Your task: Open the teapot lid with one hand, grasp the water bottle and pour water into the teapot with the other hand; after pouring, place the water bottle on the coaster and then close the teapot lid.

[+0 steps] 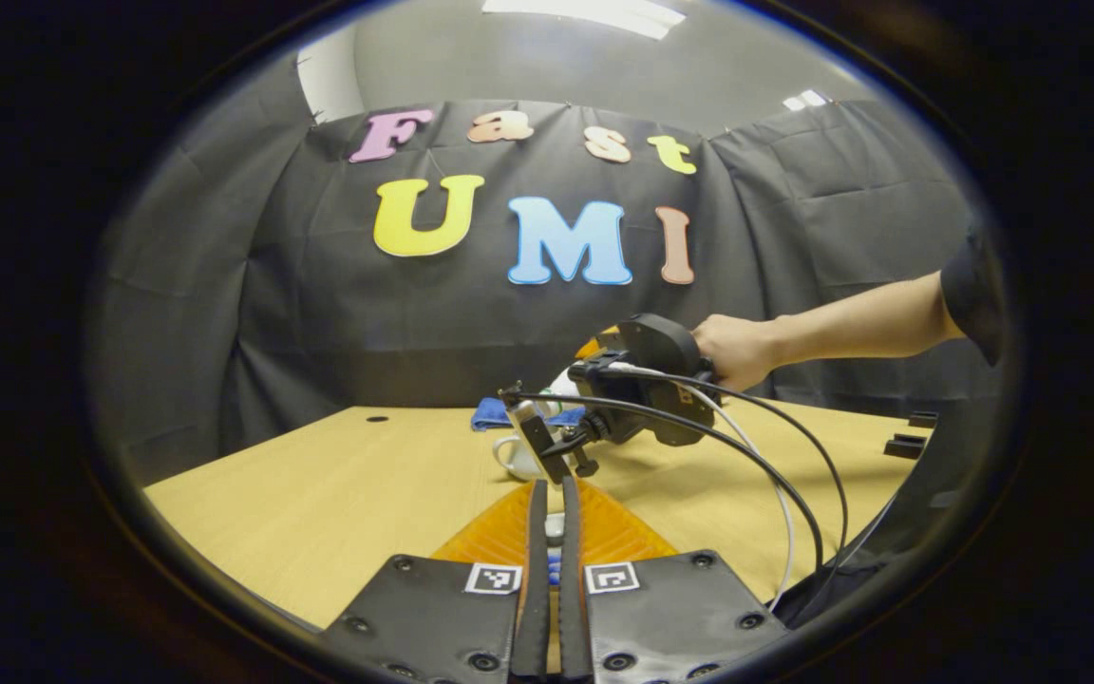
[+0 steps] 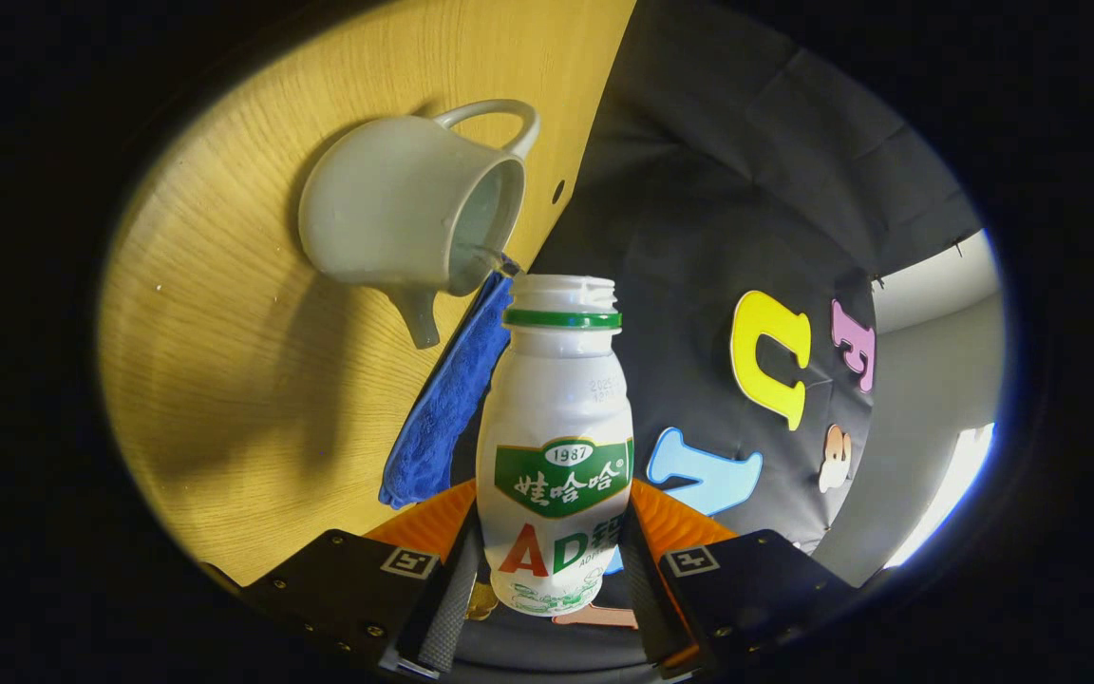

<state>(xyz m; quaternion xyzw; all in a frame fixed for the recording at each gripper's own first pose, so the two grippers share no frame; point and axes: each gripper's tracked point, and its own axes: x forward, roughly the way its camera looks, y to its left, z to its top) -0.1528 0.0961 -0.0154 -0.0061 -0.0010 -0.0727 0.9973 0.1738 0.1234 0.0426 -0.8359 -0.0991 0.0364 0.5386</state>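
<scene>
Bottle [image 2: 556, 446] clamped between right gripper [image 2: 547, 570] fingers, uncapped, tipped with its mouth at the open teapot [image 2: 405, 209] on the wooden table [image 2: 224, 380]. Blue cloth [image 2: 447, 399] beside teapot. Left gripper [image 1: 555, 560] nearly closed on something small, unclear what.

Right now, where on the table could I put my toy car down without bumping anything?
The biggest bare patch is the table's left part, from the near edge back to the small dark hole, left of the teapot. The middle is crowded: teapot, blue cloth, the right gripper tipping the bottle, and cables trailing right.
</scene>
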